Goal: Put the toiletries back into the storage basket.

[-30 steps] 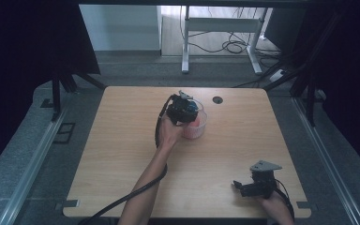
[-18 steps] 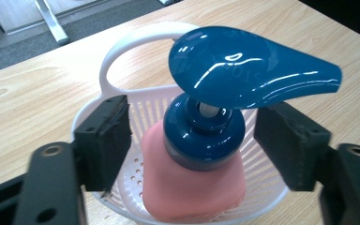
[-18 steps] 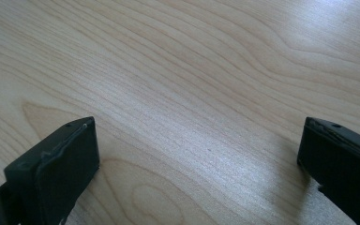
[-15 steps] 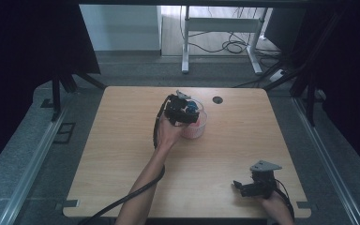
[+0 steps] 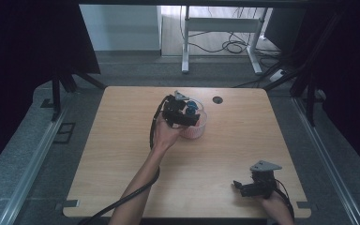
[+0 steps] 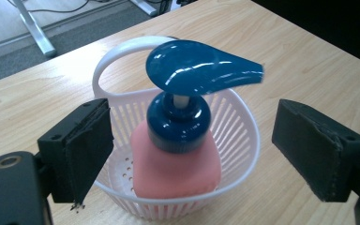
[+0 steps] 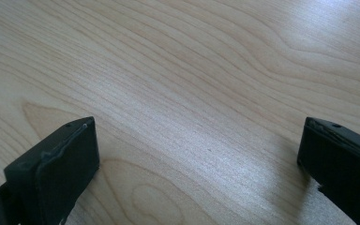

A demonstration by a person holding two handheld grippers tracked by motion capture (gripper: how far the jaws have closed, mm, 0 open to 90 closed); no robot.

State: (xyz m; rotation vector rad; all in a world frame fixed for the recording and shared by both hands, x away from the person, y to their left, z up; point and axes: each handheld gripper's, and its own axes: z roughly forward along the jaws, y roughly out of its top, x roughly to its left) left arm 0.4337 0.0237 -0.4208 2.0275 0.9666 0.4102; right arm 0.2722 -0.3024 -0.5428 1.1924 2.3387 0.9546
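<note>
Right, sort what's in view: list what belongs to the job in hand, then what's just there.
Job in hand:
- pink soap bottle with its blue pump
- white basket it stands in
- left gripper, jaws just opened, apart from the bottle

Just there:
- right gripper, open over bare table
- round hole in the tabletop

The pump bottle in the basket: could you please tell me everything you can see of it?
The pump bottle has a squat, matte pink body, a glossy dark blue collar and a blue pump head whose spout points right in the left gripper view. It stands upright inside the white slotted plastic basket on the wooden table. The left gripper has just been opening; its jaws flank the bottle without touching.
</note>
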